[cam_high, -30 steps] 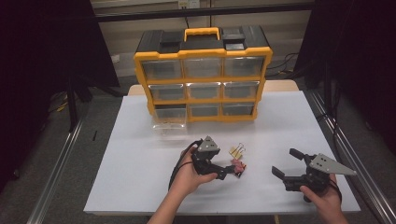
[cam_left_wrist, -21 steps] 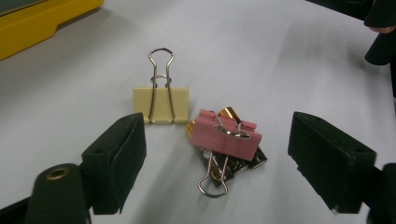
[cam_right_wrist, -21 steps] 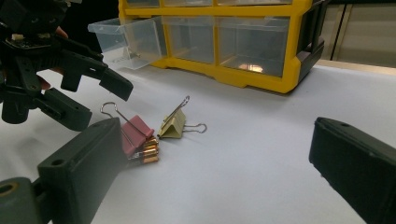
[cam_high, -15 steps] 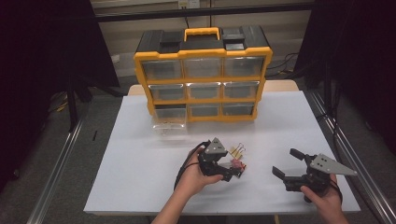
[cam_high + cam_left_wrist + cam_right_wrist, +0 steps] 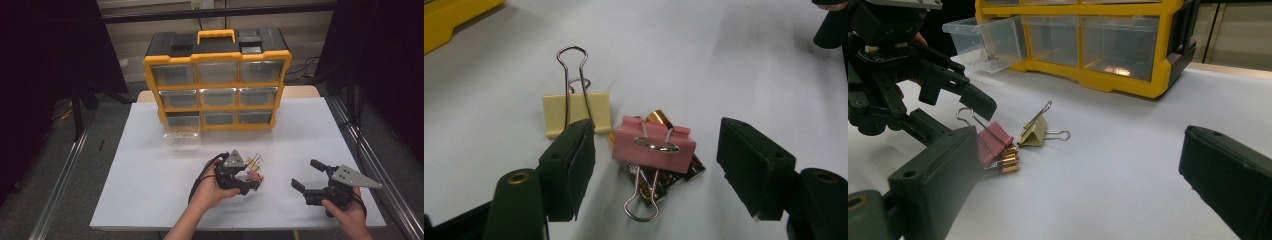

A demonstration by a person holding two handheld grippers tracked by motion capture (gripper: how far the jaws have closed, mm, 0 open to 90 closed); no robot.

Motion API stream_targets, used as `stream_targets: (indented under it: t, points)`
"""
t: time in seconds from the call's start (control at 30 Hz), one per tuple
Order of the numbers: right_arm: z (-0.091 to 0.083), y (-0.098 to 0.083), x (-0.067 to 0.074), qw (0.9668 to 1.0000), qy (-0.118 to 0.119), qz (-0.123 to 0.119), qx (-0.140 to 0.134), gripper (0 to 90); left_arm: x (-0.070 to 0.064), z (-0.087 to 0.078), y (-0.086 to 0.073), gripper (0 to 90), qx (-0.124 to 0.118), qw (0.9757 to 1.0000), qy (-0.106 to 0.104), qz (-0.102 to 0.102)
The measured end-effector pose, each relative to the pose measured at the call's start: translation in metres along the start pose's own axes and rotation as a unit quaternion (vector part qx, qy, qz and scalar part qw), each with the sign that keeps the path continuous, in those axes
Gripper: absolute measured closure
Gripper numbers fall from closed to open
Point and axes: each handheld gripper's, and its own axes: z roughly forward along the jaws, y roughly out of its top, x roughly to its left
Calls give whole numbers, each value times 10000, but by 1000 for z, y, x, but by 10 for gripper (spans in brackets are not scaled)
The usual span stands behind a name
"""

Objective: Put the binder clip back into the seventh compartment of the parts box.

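A pink binder clip (image 5: 654, 145) lies on a black and gold clip (image 5: 659, 180), with a yellow clip (image 5: 576, 112) just behind them. My left gripper (image 5: 659, 155) straddles the pink clip. Its jaws have just been closing, and gaps still show on both sides, so the pads do not press on it. From above, the left gripper (image 5: 250, 182) sits low over the pink clip (image 5: 254, 175), near the yellow clip (image 5: 254, 161). My right gripper (image 5: 306, 174) stands open and empty to the right. Its view shows the pink clip (image 5: 995, 137), the yellow clip (image 5: 1034, 132) and the left gripper (image 5: 965, 120).
A yellow and black drawer cabinet (image 5: 217, 80) stands at the back of the white table (image 5: 150, 175). One clear drawer (image 5: 182, 135) is pulled out at its lower left. Metal rails run along both sides of the table.
My left gripper has shifted right onto the clips, and its jaws have narrowed around the pink one. The right gripper has stayed put.
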Motion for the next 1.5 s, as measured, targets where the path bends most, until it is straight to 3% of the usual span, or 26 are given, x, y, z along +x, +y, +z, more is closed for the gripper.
stream_targets:
  t: [0.27,0.33,0.37,0.5,0.53,0.6,0.77,1.03,1.2,1.37,1.4,1.5]
  points:
    - [0,0,0,10000,11,6,-1,26,3,6,-1,349,-38,10000,-32,-13]
    - [0,0,-1,10000,-14,17,-3,26,3,7,0,354,68,10000,3,8]
    - [0,0,-1,10000,-18,26,-9,26,3,9,-1,359,-20,10000,-32,-19]
    - [0,-1,-1,10000,-8,19,-1,26,3,11,-1,380,97,9999,-21,75]
    - [0,-1,-1,10000,-6,13,-3,26,2,13,-2,383,18,10000,-67,45]
    - [0,-1,-1,10000,-1,15,4,26,3,12,-1,392,173,9998,-12,124]
    - [0,-1,-1,10000,2,9,16,26,3,13,-2,415,45,9999,-61,76]
    - [1,-1,0,10000,4,41,11,26,4,13,-1,440,127,9998,-57,133]
    - [1,-1,0,10000,6,22,19,26,4,14,-1,474,23,9997,-170,148]
    - [1,-1,0,10000,4,34,9,26,5,13,0,495,-3,9999,-125,119]
    - [1,-1,0,10000,6,36,10,26,5,12,1,497,89,9998,-108,141]
    - [1,-1,0,10000,7,30,9,26,6,10,3,500,-9,9999,-133,103]
